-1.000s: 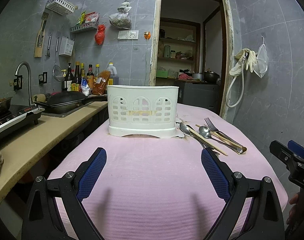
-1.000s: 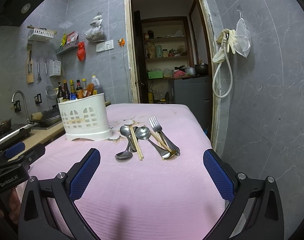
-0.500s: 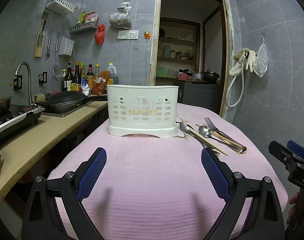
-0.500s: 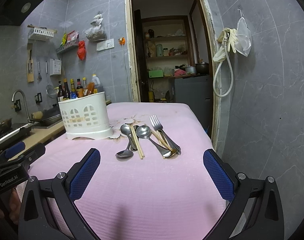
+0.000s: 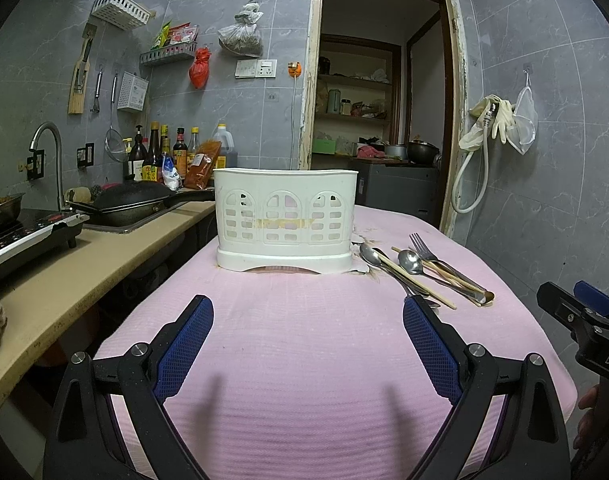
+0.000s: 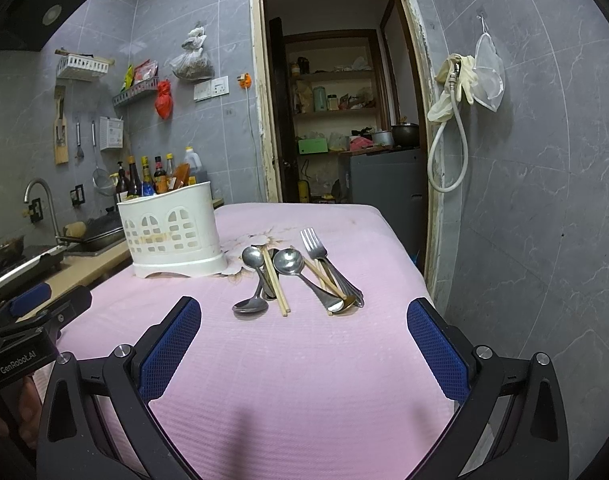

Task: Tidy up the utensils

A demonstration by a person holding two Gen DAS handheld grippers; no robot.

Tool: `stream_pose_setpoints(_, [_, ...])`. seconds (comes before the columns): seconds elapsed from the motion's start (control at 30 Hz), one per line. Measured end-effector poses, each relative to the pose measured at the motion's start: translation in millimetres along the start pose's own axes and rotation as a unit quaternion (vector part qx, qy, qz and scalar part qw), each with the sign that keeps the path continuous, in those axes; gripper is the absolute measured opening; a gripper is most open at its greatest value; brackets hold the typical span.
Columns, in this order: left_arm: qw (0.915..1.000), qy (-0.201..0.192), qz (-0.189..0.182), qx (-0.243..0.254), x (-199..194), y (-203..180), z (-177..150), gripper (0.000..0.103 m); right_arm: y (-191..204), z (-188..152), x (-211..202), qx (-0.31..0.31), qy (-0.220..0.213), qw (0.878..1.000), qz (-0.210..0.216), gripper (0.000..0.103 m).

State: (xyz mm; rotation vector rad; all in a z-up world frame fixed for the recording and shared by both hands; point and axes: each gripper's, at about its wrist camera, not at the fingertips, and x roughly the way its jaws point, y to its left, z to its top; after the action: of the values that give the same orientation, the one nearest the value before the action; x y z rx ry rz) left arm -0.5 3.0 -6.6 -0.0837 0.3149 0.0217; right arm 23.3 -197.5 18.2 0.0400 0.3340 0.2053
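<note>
On the far left we see a kitchen counter (image 5: 64, 276) with a black wok (image 5: 132, 202) by the sink. To its right stands the table under a pink cloth (image 5: 312, 344). Our left gripper (image 5: 307, 338) hovers above the near part of the cloth, its jaws spread wide with nothing between them, facing the white utensil caddy (image 5: 284, 220), which stands upright at the far middle of the table. Just to the right of the caddy lies a loose pile of utensils: spoons (image 6: 253, 258), a pair of wooden chopsticks (image 6: 275, 282) lying over them, and further right a fork (image 6: 316, 246) with its tines pointing to the far side. Our right gripper (image 6: 302, 346) hangs near the table's front edge, jaws likewise wide and empty, the pile just beyond them. A hose and rubber gloves (image 6: 460, 76) hang on the right wall.
</note>
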Motion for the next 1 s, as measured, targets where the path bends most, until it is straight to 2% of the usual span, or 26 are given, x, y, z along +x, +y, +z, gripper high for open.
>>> stream_pose_setpoints(0.63, [1.0000,0.001,-0.003,-0.003,1,-1,-1,0.093,0,0,2,0.003,-0.001,1.000,-0.001,0.103])
stream_pose_setpoints(0.87, [0.9995,-0.028,-0.012,0.006,13,-11,23,0.093,-2,10,7,-0.021,-0.027,0.999,-0.010,0.103])
stream_pose_setpoints(1.0, [0.9991,-0.022,-0.035,0.004,29,-13,43,0.093,-13,31,14,-0.035,-0.047,0.998,-0.009,0.103])
